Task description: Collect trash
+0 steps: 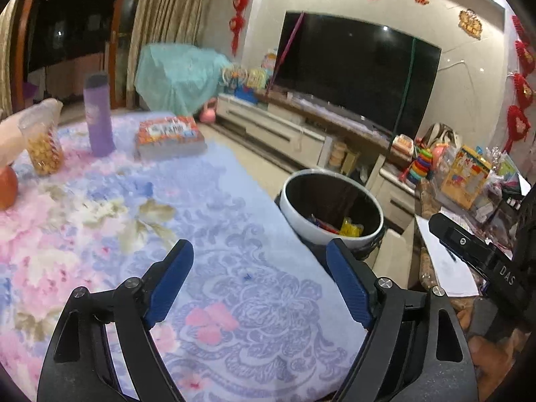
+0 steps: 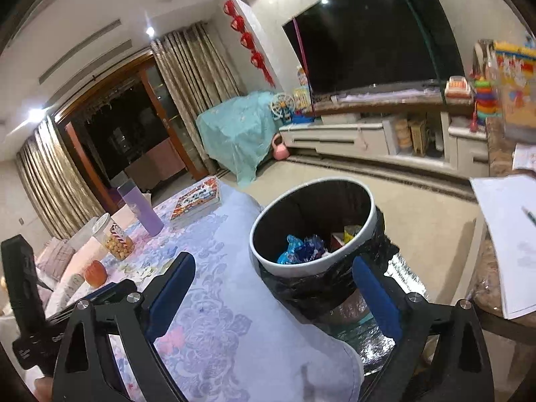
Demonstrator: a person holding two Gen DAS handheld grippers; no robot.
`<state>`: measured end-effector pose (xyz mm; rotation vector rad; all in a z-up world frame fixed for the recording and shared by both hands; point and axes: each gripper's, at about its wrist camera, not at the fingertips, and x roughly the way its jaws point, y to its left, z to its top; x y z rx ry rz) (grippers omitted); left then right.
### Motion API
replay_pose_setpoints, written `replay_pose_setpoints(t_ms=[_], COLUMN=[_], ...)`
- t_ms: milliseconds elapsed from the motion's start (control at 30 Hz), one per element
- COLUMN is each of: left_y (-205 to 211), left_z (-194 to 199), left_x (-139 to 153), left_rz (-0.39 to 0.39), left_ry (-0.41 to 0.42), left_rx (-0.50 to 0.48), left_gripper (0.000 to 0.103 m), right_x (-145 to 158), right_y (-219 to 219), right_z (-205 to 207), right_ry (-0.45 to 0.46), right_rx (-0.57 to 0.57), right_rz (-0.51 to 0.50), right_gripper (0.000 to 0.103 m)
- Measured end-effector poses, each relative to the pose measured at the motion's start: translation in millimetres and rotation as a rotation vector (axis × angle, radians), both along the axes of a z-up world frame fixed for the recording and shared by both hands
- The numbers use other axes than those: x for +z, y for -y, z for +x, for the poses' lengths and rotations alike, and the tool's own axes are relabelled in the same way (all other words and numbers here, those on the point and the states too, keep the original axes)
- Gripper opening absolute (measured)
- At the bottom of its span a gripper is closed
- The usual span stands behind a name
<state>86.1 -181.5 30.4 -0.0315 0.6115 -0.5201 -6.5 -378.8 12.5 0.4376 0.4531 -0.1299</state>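
A white bin with a black liner (image 1: 294, 214) stands on the floor beside the table's right edge. It holds wrappers: blue ones (image 2: 301, 249) and a yellow one (image 1: 351, 227). It also shows in the right wrist view (image 2: 284, 266). My left gripper (image 1: 259, 261) is open and empty above the floral tablecloth (image 1: 134, 221), left of the bin. My right gripper (image 2: 273, 274) is open and empty, its jaws straddling the bin's near rim from above. The right gripper's body (image 1: 469, 251) shows at the right of the left wrist view.
On the table stand a purple bottle (image 1: 98, 114), a snack jar (image 1: 42, 147), an orange fruit (image 1: 6, 186) and a boxed book (image 1: 169, 135). A side table with white paper (image 2: 502, 234) is on the right. A TV (image 1: 355, 67) and cabinet lie beyond.
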Motion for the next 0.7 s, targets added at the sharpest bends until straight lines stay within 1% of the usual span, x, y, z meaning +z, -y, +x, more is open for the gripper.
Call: replay_pose_setpoints(t_ms=[33, 100, 133, 167, 200, 267, 367, 400, 500, 567, 700], left_y=[-4.5, -13.5, -18.0, -21.5, -25.7, -30.0, -36.2, -37.7, -38.4, -41.1, -46.2], left_z=[-5.4, -16.2, -20.4, -24.8, -30.7, -37.8, -46.4, -50.1, -56.1, -60.4, -68.0], left_x=[5.3, 14.1, 15.8, 16.5, 15.3, 11.2, 1.5, -3.1, -12.7, -17.4, -18.3], left_rz=[-0.008, -0.018, -0.022, -0.024, -0.018, 0.006, 0.013, 0.019, 0.048, 0.053, 0.064], left_ry=[0.023, 0.073, 0.094, 0.115, 0.146, 0.187, 0.240, 0.260, 0.283, 0.287, 0.313], left_rx=[0.003, 0.022, 0.037, 0.058, 0.092, 0.145, 0.192, 0.210, 0.228, 0.234, 0.282], left_gripper=[0.085, 0.096, 0.099, 0.102, 0.103, 0.103, 0.103, 0.103, 0.103, 0.103, 0.103], right_x=[4.8, 18.9, 25.3, 29.8, 35.4, 37.4, 25.5, 21.4, 9.0, 5.1, 6.7], right_y=[-2.9, -9.7, -13.0, -16.7, -23.4, -36.0, -55.7, -58.6, -68.8, -73.7, -80.9], right_z=[-2.2, -9.6, -14.0, -18.2, -25.0, -33.7, -40.8, -42.1, -48.2, -48.4, -52.3], right_ry=[0.008, 0.032, 0.049, 0.066, 0.091, 0.121, 0.137, 0.146, 0.192, 0.197, 0.197], right_rx=[0.004, 0.004, -0.005, -0.018, -0.047, -0.102, -0.156, -0.166, -0.176, -0.172, -0.159], right_rz=[-0.009, -0.043, -0.063, -0.085, -0.127, -0.217, -0.316, -0.326, -0.345, -0.348, -0.373], right_gripper=[0.096, 0.096, 0.097, 0.102, 0.103, 0.103, 0.103, 0.103, 0.103, 0.103, 0.103])
